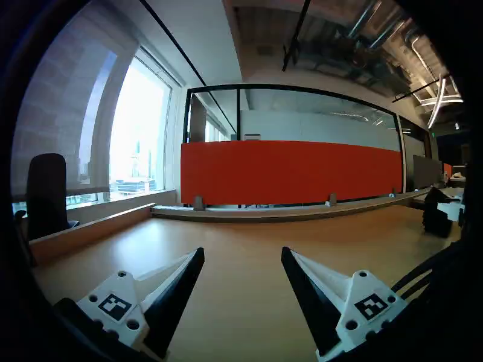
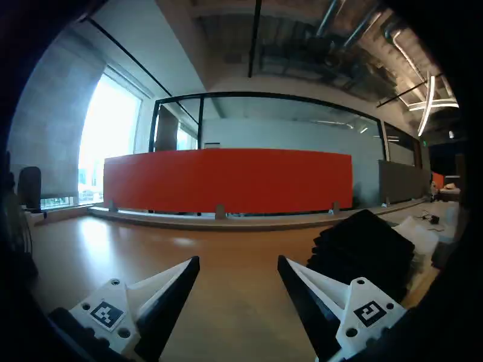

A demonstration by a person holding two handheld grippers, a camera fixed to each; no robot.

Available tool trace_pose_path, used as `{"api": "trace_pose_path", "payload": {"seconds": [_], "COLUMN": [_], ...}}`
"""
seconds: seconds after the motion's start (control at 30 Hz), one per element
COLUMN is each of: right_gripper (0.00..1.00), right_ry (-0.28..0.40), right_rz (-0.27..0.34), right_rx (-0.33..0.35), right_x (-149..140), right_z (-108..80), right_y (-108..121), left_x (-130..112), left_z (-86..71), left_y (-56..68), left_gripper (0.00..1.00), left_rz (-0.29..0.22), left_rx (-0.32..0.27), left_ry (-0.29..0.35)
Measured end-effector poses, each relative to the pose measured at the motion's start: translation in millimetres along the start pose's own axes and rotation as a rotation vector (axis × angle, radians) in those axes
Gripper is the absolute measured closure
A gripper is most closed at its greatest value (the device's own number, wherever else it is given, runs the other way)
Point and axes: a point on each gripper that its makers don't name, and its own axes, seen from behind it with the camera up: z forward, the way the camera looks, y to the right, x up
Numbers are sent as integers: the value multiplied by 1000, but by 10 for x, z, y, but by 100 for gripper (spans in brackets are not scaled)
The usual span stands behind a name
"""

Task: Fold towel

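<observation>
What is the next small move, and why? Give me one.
Probably swing the right gripper toward the black stack on its right, which looks like folded cloth, though I cannot be sure. Both it and the left gripper stand open over the wooden table, holding nothing.

- Ahead of your left gripper (image 1: 241,250), fingers spread apart, bare wooden tabletop (image 1: 253,235) runs open to the far edge
- The orange divider panel (image 1: 290,172) walls off that far edge across its width
- A low wooden ledge (image 1: 90,224) bounds the left side, an office chair (image 1: 47,193) behind it
- In front of your right gripper (image 2: 237,259), a black stack (image 2: 365,247) sits just right of its right finger, blocking that side; the left lies open
</observation>
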Motion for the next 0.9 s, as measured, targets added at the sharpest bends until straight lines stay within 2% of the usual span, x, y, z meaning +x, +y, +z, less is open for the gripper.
{"api": "trace_pose_path", "payload": {"seconds": [0.9], "right_gripper": [0], "right_ry": [0], "right_rz": [0], "right_rx": [0], "right_x": [-2], "right_z": [-1], "right_y": [-4], "left_x": [-9], "left_z": [10], "left_y": [-4], "left_gripper": [6], "left_rz": [-3], "left_rx": [-1], "left_ry": [-1]}}
